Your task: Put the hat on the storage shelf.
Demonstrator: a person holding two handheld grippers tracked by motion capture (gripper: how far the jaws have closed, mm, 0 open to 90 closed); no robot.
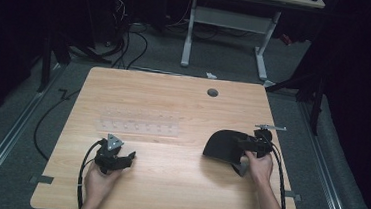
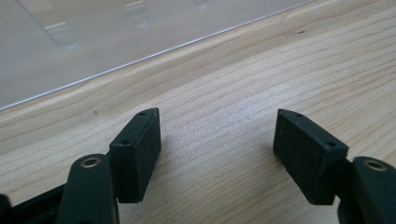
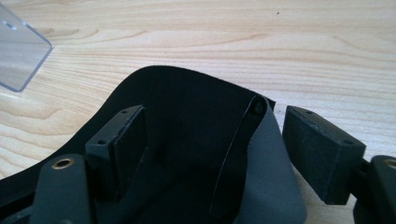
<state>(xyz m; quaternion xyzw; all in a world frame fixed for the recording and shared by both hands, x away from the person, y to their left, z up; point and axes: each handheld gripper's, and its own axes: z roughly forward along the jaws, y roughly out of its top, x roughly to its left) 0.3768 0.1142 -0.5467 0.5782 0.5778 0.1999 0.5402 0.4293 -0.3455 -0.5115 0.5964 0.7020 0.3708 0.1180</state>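
Dark surroundings frame a pale wooden counter, with floor cables beyond its far edge. A black cloth piece lies right of centre, curled up; its grey underside shows in the right gripper view, and its full outline is hidden by the right tongs. Those jaws stand wide with the cloth between them, pads not pressing. Left tongs stand wide over bare wood, nothing held. A clear plastic tray sits mid-counter, faint and hard to read. Bare wood runs along the near edge.

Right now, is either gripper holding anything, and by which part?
The left gripper holds nothing; its jaws stand open over bare table. The right gripper has the black pouch between its jaws, which stand apart around its grey flap; a firm grip cannot be told.
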